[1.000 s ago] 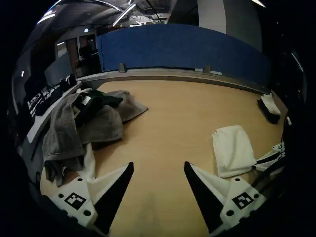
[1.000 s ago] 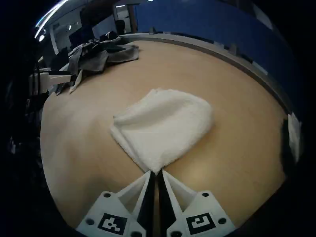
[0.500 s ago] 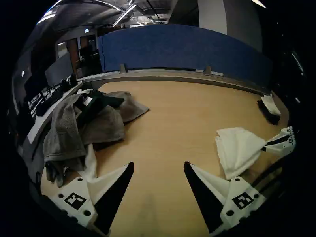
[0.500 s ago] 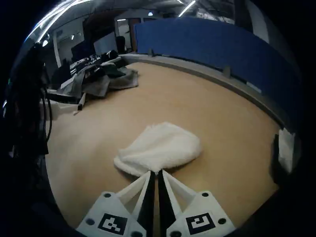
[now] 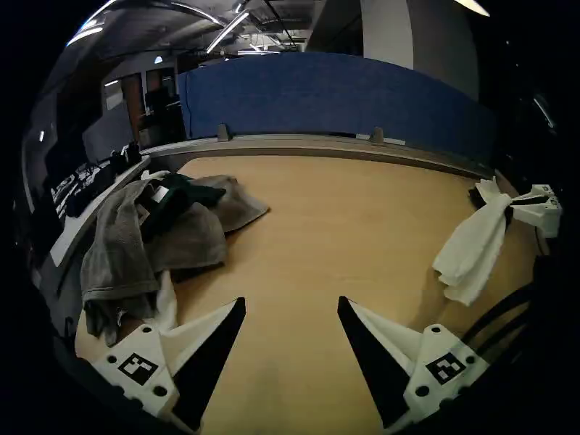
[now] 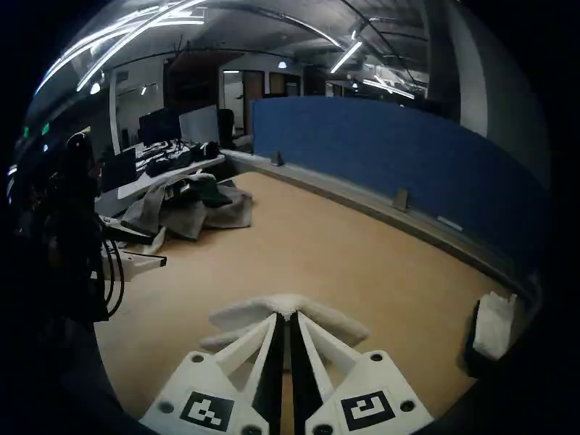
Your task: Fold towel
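My right claw [image 6: 288,317] is pinched shut on a bit of the white towel [image 5: 471,246]. The towel hangs down from it in a long bunch over the right side of the table [image 5: 326,217]. Its low end is close to the wood, but I cannot tell if it touches. My left claw [image 5: 290,301] is open wide and holds nothing. It sits low over the near part of the table. To do this step well, I think I must keep my right pinch tight so the towel does not slip out. Then my left claw should go over to the right and grab another corner near the top. If I pull the two corners apart, the towel can hang flat and not in a lump. After that I can lay it down on the bare wood in the middle. I should stay well away from the pile of gray cloths [image 5: 152,232] on the far left, so nothing gets mixed up.
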